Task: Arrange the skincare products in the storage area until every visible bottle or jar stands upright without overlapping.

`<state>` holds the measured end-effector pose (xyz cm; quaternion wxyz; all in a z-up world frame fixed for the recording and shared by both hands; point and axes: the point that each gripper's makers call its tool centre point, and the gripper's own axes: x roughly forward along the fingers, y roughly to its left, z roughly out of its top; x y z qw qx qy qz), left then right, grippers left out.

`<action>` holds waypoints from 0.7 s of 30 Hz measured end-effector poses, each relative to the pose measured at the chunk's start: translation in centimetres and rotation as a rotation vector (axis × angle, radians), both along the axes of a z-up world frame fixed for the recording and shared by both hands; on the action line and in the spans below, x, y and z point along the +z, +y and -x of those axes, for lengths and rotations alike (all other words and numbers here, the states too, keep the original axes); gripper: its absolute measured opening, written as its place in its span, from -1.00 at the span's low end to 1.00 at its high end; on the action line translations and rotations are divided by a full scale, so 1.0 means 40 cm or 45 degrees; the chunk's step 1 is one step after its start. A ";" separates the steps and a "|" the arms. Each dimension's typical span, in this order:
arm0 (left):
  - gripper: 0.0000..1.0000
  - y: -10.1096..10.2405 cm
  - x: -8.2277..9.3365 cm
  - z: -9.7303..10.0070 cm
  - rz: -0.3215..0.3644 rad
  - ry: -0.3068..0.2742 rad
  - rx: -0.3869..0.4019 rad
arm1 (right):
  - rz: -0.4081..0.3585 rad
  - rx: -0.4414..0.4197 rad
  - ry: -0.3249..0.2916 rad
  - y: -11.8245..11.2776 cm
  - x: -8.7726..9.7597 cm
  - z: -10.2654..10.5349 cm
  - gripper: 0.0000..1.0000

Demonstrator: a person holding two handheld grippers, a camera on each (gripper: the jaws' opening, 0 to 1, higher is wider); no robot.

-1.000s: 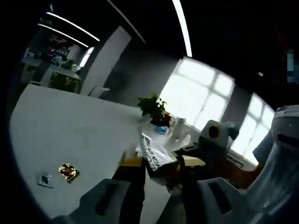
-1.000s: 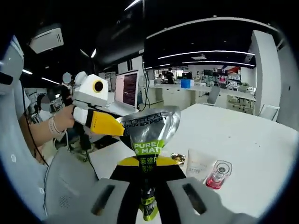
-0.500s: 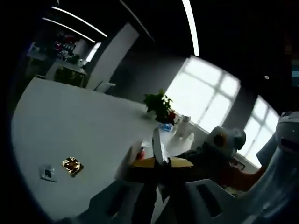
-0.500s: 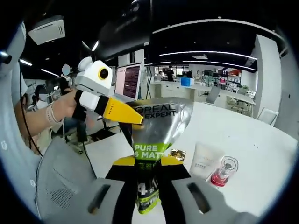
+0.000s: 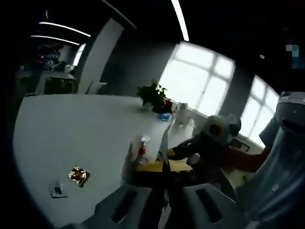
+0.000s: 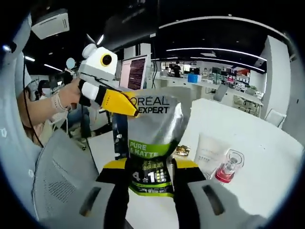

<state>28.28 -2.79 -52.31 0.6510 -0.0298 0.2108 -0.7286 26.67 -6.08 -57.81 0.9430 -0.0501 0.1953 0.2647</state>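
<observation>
Leftmost in the right gripper view, the left gripper [image 6: 131,110] pinches the top corner of the silver L'Oreal tube [image 6: 151,138], held above the white table [image 6: 267,157]; the right gripper [image 6: 150,168] clamps its lower end, with a white tube [image 6: 208,155] and red bottle [image 6: 226,172] farther right.

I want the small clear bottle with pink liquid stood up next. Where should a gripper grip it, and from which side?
Probably across the clear body of the small pink-liquid bottle, coming from its open right side. A white tube lies close on its left, and the body looks wider than the neck.
</observation>
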 end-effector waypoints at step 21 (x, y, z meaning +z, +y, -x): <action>-1.00 0.025 -0.027 0.001 -0.054 0.014 -0.086 | -0.228 0.193 0.200 0.062 -0.053 0.053 -0.89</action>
